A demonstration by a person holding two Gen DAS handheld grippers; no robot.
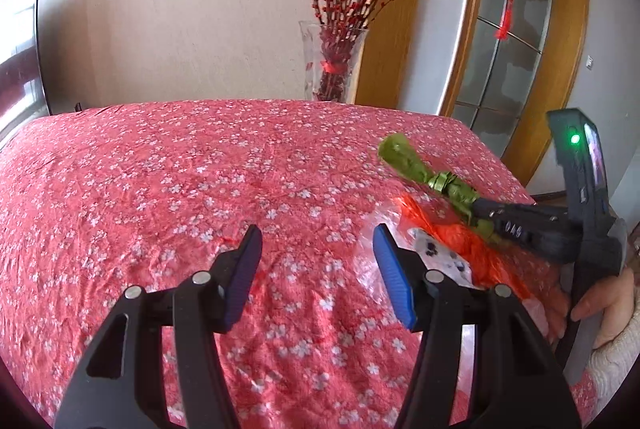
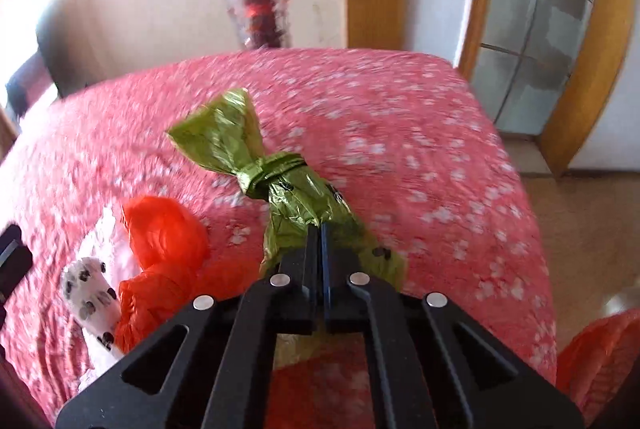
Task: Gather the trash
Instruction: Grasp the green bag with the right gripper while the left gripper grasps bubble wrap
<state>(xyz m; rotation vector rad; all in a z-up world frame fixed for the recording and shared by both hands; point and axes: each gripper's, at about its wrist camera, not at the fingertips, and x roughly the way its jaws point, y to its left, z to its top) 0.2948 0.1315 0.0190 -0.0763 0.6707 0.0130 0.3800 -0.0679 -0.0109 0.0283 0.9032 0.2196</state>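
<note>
A knotted green plastic bag lies on the table's red flowered cloth. My right gripper is shut on its crumpled near end, with the film pinched between the pads. To its left lie an orange plastic bag and a white wrapper with dark paw prints. In the left wrist view the green bag and the right gripper are at the right, above the orange bag. My left gripper stands open above the cloth with nothing between its blue pads, just left of the paw-print wrapper.
A glass vase of red berry branches stands behind the table's far edge. A wood-framed glass door is at the right, with bare floor beyond the table's right edge. A hand grips the right tool's handle.
</note>
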